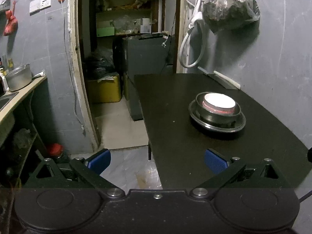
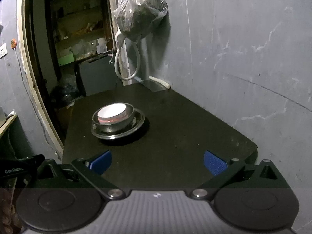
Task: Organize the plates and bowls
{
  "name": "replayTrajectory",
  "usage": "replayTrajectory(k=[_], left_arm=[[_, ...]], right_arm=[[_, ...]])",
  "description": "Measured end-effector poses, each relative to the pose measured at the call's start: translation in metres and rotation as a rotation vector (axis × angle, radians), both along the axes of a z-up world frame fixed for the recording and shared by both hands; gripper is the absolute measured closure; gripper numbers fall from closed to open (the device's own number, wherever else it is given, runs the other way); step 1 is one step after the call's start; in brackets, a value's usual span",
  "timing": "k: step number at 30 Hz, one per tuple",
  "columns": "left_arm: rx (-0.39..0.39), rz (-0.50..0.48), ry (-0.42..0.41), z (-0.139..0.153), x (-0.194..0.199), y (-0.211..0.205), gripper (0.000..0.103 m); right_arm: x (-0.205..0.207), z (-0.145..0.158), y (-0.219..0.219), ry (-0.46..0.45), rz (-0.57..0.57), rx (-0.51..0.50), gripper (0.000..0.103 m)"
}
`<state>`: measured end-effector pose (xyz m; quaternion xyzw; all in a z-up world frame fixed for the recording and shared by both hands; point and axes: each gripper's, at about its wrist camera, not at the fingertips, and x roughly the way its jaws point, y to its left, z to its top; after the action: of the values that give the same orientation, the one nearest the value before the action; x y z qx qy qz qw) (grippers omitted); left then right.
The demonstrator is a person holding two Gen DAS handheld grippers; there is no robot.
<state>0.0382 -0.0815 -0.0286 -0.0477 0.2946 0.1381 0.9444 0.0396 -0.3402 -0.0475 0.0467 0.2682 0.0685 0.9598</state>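
Observation:
A stack stands on the black table (image 1: pixel 175 107) (image 2: pixel 185 120): a steel plate (image 1: pixel 238 125) (image 2: pixel 139 123) at the bottom, a steel bowl (image 1: pixel 216 115) (image 2: pixel 115 126) on it, and a white bowl with a red band (image 1: pixel 219 100) (image 2: pixel 112 112) nested inside. My left gripper (image 1: pixel 157 160) hangs open at the table's near left edge, well short of the stack, nothing between its blue pads. My right gripper (image 2: pixel 157 161) is open too, over the table's near side, the stack ahead and to its left.
A cleaver (image 1: pixel 220 79) (image 2: pixel 156 83) lies at the table's far edge by the wall. A plastic bag (image 1: pixel 230 7) (image 2: pixel 142 13) and white cord hang above it. An open doorway with shelves, a dark cabinet and a yellow box (image 1: pixel 104 89) is left of the table. A counter with a steel pot (image 1: pixel 18 77) is far left.

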Motion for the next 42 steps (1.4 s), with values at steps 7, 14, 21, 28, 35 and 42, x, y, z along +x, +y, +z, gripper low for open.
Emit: replayTrajectory(k=[7,14,21,28,35,42], left_arm=[[-0.003,0.004,0.019,-0.005,-0.005,0.001,0.001],[-0.003,-0.004,0.02,-0.006,-0.008,-0.002,0.001],[0.003,-0.016,0.024,-0.007,-0.008,-0.008,0.001],[0.006,-0.017,0.033,-0.006,-0.008,-0.009,0.001],[0.011,-0.018,0.04,-0.008,-0.009,-0.009,0.001],[0.009,-0.017,0.039,-0.009,-0.01,-0.008,0.001]], right_arm=[[-0.005,-0.008,0.002,0.025,0.019,-0.003,0.0],[-0.007,-0.009,-0.001,0.03,0.018,-0.001,0.0],[-0.007,-0.01,-0.006,0.036,0.017,0.006,0.0],[-0.008,-0.011,-0.007,0.046,0.019,0.009,0.0],[-0.006,-0.013,-0.005,0.056,0.023,0.01,0.0],[-0.005,-0.013,-0.004,0.057,0.025,0.004,0.0]])
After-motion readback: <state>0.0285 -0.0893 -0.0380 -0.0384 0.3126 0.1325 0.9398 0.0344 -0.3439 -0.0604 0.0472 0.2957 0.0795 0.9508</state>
